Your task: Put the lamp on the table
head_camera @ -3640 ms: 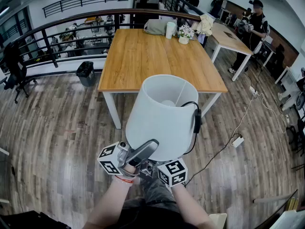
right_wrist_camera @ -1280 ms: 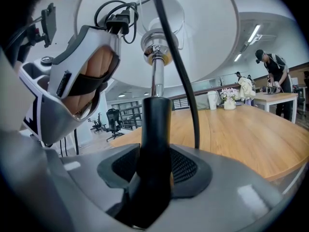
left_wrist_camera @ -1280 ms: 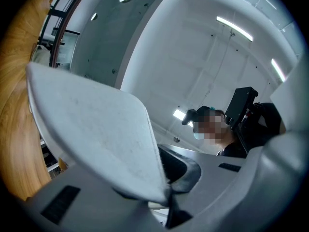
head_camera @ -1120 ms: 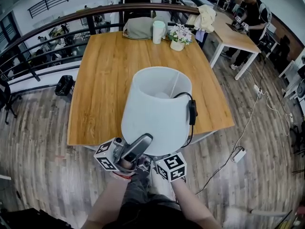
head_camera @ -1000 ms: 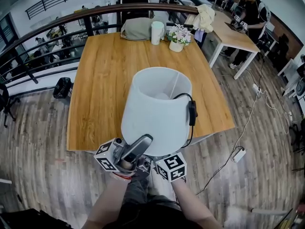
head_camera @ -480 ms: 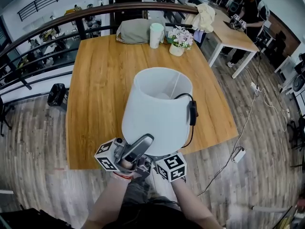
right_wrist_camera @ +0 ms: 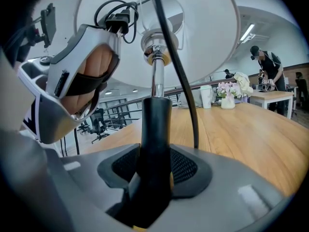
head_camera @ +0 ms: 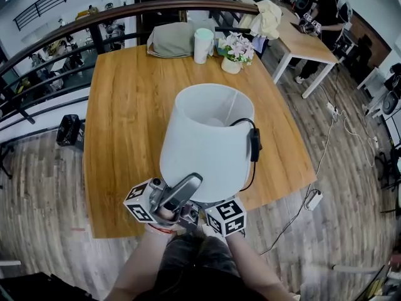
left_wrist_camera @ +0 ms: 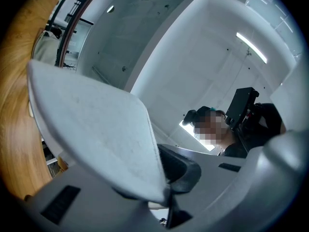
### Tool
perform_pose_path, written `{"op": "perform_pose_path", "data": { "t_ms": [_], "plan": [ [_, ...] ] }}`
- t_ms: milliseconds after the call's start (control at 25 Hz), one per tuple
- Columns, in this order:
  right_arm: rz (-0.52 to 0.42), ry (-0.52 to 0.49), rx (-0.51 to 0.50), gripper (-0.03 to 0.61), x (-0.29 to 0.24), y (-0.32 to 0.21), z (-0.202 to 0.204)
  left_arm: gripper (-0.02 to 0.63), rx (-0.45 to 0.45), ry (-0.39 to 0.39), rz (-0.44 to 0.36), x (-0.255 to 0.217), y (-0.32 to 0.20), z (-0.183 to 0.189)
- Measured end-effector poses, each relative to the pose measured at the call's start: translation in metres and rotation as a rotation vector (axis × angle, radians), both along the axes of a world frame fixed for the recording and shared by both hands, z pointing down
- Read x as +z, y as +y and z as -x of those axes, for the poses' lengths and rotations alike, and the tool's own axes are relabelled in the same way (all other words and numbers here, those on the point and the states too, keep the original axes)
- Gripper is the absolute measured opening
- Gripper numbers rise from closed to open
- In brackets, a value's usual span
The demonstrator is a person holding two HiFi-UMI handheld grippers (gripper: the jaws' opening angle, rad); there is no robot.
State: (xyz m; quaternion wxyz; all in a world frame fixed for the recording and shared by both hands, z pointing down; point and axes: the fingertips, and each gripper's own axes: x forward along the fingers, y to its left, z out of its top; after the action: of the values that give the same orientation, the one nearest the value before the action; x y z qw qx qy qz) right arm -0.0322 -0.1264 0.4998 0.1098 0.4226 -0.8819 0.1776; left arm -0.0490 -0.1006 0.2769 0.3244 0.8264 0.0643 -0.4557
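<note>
Lamp upright over counter near edge.
I pinch shade with left fingers, stem with right fingers; counter just below, ahead.

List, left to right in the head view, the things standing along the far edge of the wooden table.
grey bag → white cup → pot of flowers

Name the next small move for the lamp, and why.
Probably ease the lamp farther over the table before lowering: it hangs above the near edge, right gripper clamped on its stem, left gripper on the shade rim.
</note>
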Motion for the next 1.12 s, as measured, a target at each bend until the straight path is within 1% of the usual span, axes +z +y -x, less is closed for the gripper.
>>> {"op": "perform_pose_path", "data": {
  "t_ms": [320, 480, 800, 1120],
  "plan": [
    [0.012, -0.001, -0.004, 0.193, 0.006, -0.022, -0.005, 0.044, 0.001, 0.003, 0.013, 0.006, -0.024, -0.005],
    [0.027, -0.008, -0.016, 0.193, 0.012, -0.037, -0.009, 0.043, -0.008, -0.008, 0.024, 0.011, -0.041, -0.011],
    [0.033, -0.01, -0.054, 0.192, 0.011, -0.082, -0.013, 0.043, -0.043, -0.011, 0.032, 0.01, -0.086, -0.017],
    [0.049, -0.022, -0.081, 0.193, 0.017, -0.114, -0.013, 0.043, -0.073, -0.024, 0.04, 0.015, -0.118, -0.022]
  ]
}}
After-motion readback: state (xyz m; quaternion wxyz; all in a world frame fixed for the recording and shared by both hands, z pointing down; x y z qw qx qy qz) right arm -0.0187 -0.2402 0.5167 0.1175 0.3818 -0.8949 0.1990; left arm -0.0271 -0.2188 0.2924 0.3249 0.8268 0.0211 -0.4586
